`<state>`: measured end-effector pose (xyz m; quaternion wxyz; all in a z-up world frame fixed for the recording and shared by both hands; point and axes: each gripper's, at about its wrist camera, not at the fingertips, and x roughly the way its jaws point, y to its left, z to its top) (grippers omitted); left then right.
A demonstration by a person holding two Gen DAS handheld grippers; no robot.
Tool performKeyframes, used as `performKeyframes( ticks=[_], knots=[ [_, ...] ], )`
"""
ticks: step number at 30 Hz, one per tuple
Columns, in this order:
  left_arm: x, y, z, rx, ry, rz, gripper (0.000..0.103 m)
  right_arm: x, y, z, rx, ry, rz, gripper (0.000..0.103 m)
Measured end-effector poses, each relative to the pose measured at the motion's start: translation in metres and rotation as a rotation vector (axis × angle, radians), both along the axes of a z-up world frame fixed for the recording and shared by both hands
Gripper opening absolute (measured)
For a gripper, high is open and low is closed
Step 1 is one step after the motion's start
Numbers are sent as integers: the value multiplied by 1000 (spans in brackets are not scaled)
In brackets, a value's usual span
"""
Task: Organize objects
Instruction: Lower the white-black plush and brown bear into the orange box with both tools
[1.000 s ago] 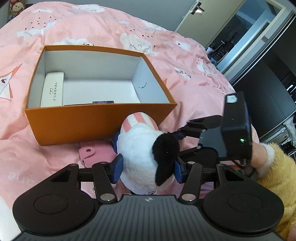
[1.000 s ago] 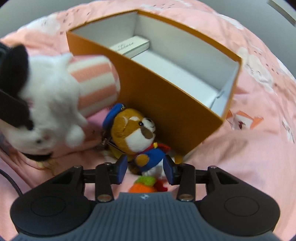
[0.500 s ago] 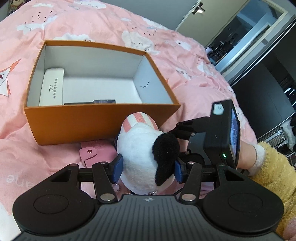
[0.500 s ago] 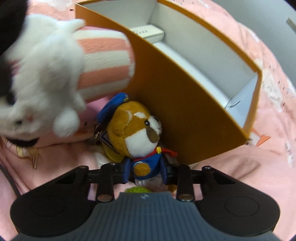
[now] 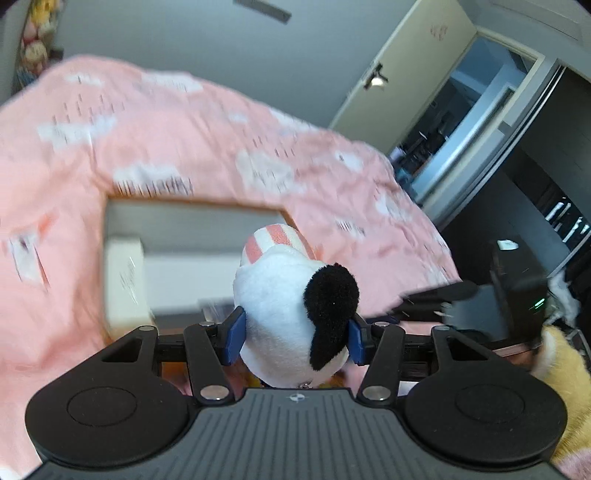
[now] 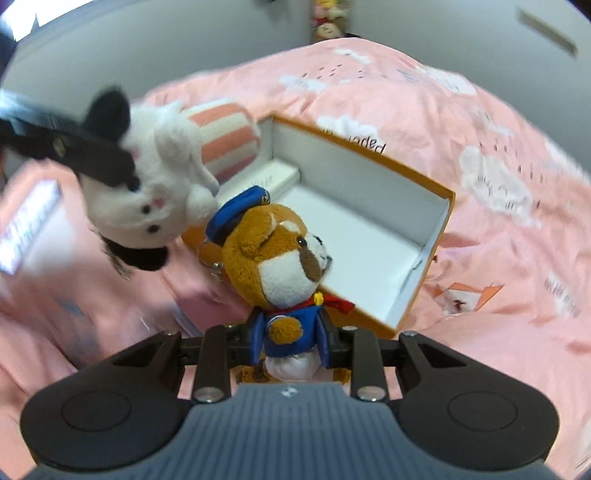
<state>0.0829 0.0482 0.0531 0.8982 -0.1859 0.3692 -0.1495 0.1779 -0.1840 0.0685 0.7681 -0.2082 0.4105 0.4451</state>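
Observation:
My left gripper (image 5: 295, 334) is shut on a white plush (image 5: 280, 295) with a black ear and a pink striped body, held in the air near the orange box (image 5: 192, 229). In the right wrist view the same white plush (image 6: 155, 192) hangs at the upper left. My right gripper (image 6: 290, 339) is shut on the blue-coated body of a brown bear plush (image 6: 273, 258) in a blue cap, lifted in front of the orange box (image 6: 369, 229). The box's white inside is open. A white case (image 6: 277, 177) lies along its far side.
The box rests on a pink bedspread (image 6: 498, 258) with cloud prints. A door (image 5: 402, 85) and a dark doorway stand at the right in the left wrist view. A yellow fuzzy sleeve (image 5: 569, 376) shows behind the right gripper's body (image 5: 509, 306). More plush toys (image 6: 328, 18) sit by the far wall.
Both grippers have risen with their toys. The right gripper's fingers closed on the bear and lifted it off the bedspread. The box now sits lower in both views.

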Motion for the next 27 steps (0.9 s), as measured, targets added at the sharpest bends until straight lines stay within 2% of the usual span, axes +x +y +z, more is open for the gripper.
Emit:
performKeyframes(
  ticks=[4,7,9,13,15,20,27],
  knots=[
    [27,12,14,46,-59,42,62,34,2,25,126,151,-126,30],
    [54,19,7,54,-52,72,62,56,18,24,181,221,-223,30],
    [73,23,-6,45,-25,94,62,69,32,9,204,274,-296,30],
    [112,22,-47,98,42,121,62,116,54,-28,235,403,-457,30],
    [126,23,-67,114,79,134,62,131,58,-48,241,437,-518,30],
    [147,34,-99,105,157,134,62,156,78,-86,240,556,-572,30],
    [161,33,-123,139,229,117,62,172,90,-126,227,645,-628,30]
  ],
)
